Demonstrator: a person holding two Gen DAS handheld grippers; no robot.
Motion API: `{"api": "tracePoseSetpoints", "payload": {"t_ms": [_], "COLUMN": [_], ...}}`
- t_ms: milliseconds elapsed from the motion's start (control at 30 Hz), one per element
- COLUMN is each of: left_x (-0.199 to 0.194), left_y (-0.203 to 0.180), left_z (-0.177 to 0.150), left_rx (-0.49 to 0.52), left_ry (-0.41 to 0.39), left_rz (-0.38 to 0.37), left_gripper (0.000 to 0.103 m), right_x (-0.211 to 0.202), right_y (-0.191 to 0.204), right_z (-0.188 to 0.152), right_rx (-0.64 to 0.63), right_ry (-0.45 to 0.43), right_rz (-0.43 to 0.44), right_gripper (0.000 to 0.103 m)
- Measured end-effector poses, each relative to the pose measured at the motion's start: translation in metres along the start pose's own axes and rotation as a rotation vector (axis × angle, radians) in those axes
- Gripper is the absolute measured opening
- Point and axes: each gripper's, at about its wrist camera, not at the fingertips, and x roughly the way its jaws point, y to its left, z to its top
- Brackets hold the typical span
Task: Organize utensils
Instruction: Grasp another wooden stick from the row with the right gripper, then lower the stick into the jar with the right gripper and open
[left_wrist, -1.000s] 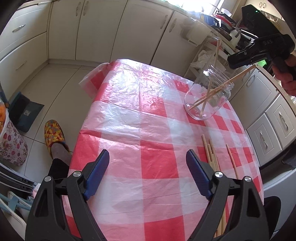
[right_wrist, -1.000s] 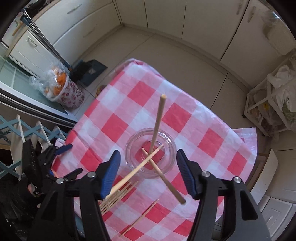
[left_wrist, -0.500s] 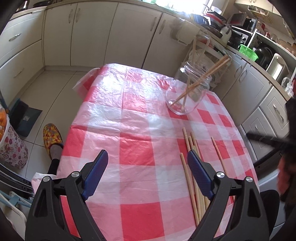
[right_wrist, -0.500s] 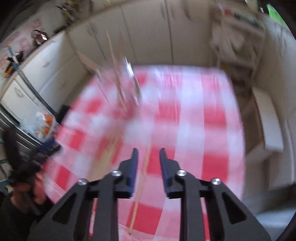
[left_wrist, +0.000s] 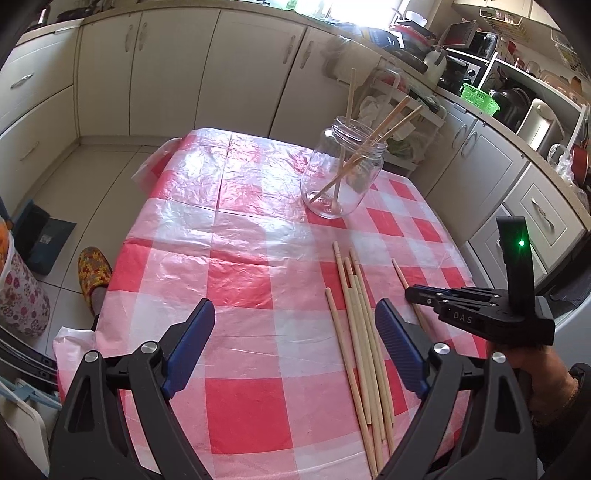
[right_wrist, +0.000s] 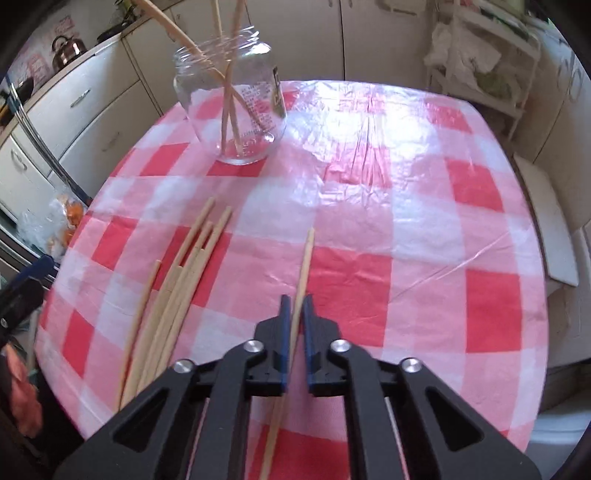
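A clear glass jar (left_wrist: 341, 173) stands upright on the red-checked table and holds three wooden chopsticks (left_wrist: 384, 127); it also shows in the right wrist view (right_wrist: 236, 107). Several loose chopsticks (left_wrist: 360, 332) lie in a bundle on the cloth, seen too in the right wrist view (right_wrist: 177, 291). A single chopstick (right_wrist: 304, 262) lies apart to their right. My right gripper (right_wrist: 294, 314) sits low over it, jaws nearly closed around its shaft; it also shows in the left wrist view (left_wrist: 412, 293). My left gripper (left_wrist: 295, 332) is open and empty above the near table.
The table's checked plastic cloth (left_wrist: 240, 229) hangs over the edges. Cream kitchen cabinets (left_wrist: 177, 66) ring the room. A wire rack with bags (right_wrist: 480, 62) stands past the far corner. A slippered foot (left_wrist: 94, 273) is on the floor at the left.
My right gripper left the jar, swung down to the near table and closed its jaws around the single chopstick. My left gripper pulled back slightly, still open.
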Motion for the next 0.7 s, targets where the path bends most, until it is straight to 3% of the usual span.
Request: {"api": "tracePoseSetpoints", "payload": {"t_ms": [200, 233, 367, 533, 600, 700], "left_x": [0.006, 0.007, 0.010, 0.014, 0.014, 0.012], "left_y": [0.009, 0.010, 0.010, 0.006, 0.005, 0.007], "left_z": [0.000, 0.000, 0.000, -0.001, -0.001, 0.002], "left_rx": [-0.027, -0.032, -0.033, -0.034, -0.039, -0.043], "left_ry": [0.008, 0.007, 0.008, 0.008, 0.006, -0.003], "left_rz": [0.002, 0.002, -0.004, -0.017, -0.023, -0.028], "left_gripper": [0.084, 0.084, 0.084, 0.085, 0.085, 0.084], "right_x": [-0.042, -0.058, -0.109, -0.143, -0.140, -0.120], "right_y": [-0.011, -0.015, -0.016, 0.011, 0.025, 0.040], "right_z": [0.025, 0.033, 0.066, 0.115, 0.135, 0.160], "right_rx": [0.107, 0.143, 0.201, 0.165, 0.135, 0.107], "right_ry": [-0.162, -0.247, -0.538, -0.850, -0.927, -0.969], "right_rz": [0.094, 0.154, 0.234, 0.223, 0.194, 0.147], "right_gripper": [0.005, 0.005, 0.005, 0.005, 0.005, 0.005]}}
